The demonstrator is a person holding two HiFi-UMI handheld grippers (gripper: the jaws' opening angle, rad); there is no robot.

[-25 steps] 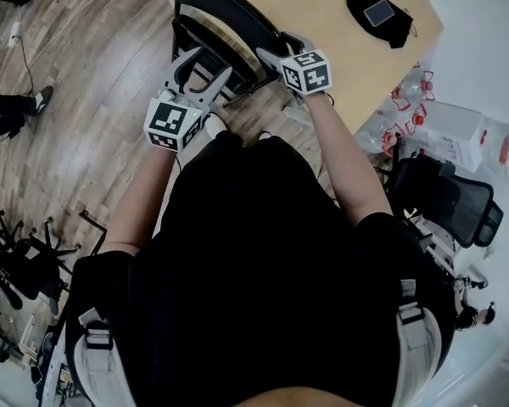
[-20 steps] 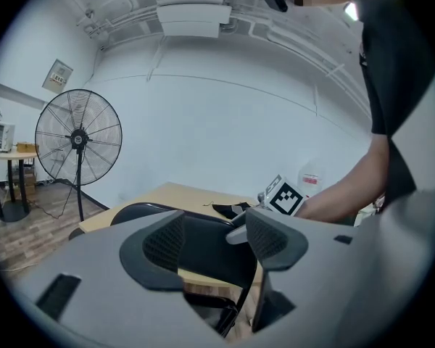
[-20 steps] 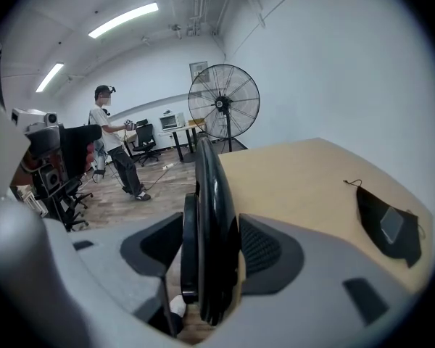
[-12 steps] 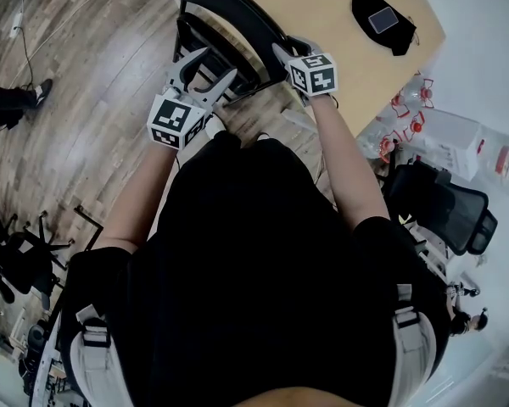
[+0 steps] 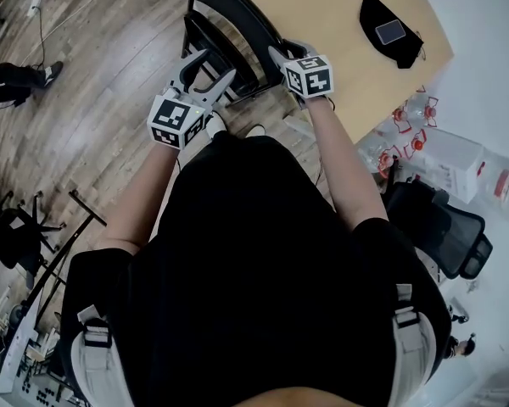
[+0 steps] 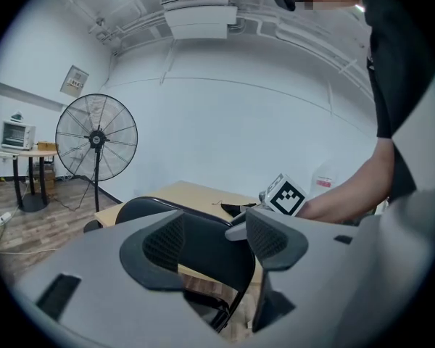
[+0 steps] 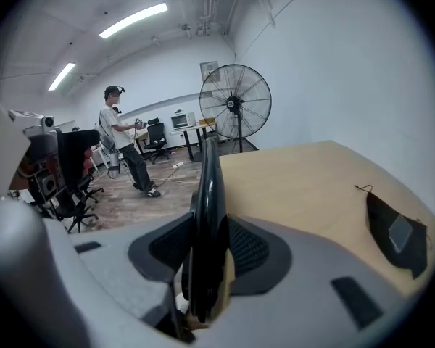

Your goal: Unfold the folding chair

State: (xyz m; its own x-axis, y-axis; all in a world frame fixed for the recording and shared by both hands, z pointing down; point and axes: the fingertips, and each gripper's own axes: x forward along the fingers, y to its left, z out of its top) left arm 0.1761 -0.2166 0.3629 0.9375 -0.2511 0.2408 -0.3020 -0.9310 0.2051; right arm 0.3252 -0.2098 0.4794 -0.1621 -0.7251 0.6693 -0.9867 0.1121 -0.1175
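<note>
A black folding chair [image 5: 229, 24] stands folded, leaning against the wooden table [image 5: 322, 7]. My right gripper [image 5: 280, 51] holds the top right edge of its backrest. In the right gripper view the thin black edge [image 7: 209, 187] runs upright between the pads, and the right gripper [image 7: 206, 256] has just been closing and now presses on it. My left gripper [image 5: 210, 68] hovers open in front of the chair's lower left side. In the left gripper view the chair back [image 6: 203, 259] lies beyond the left gripper [image 6: 210, 241], whose jaws are wide apart with nothing between them.
A black pouch [image 5: 392, 25] with a phone lies on the table. Plastic bottles [image 5: 411, 113] and a black office chair [image 5: 445, 219] sit at the right. A standing fan [image 7: 234, 104], a person [image 7: 123, 147] and more office chairs [image 7: 65, 169] are across the wood floor.
The right gripper's jaws have drawn in onto the chair's backrest edge. Both hands stay almost where they were; the left gripper remains open.
</note>
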